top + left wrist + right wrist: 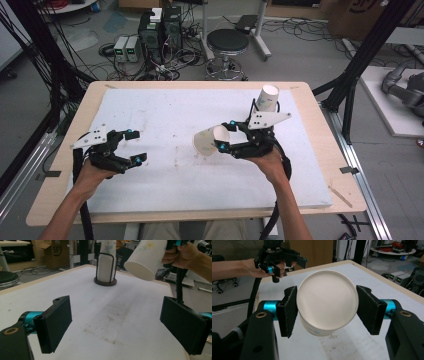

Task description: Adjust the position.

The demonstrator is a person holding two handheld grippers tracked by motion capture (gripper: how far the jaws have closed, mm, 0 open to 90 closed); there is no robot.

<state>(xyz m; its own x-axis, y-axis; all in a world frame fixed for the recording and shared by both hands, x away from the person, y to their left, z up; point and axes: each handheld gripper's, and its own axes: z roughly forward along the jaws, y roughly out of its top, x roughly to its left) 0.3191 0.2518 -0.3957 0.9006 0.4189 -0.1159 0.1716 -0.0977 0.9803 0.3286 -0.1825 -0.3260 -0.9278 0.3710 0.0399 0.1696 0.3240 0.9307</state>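
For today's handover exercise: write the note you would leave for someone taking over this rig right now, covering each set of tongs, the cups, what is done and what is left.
Right tongs: shut on a paper cup, held off the table, lying sideways with its base toward the left tongs.
Left tongs: open, nothing between them, hovering over the white mat.
Cup stack: in its black holder at the far right of the mat.
Done: one cup is out of the stack and gripped.
Left: probably set this cup down or pass it to the left tongs; the mat holds no placed cup yet.
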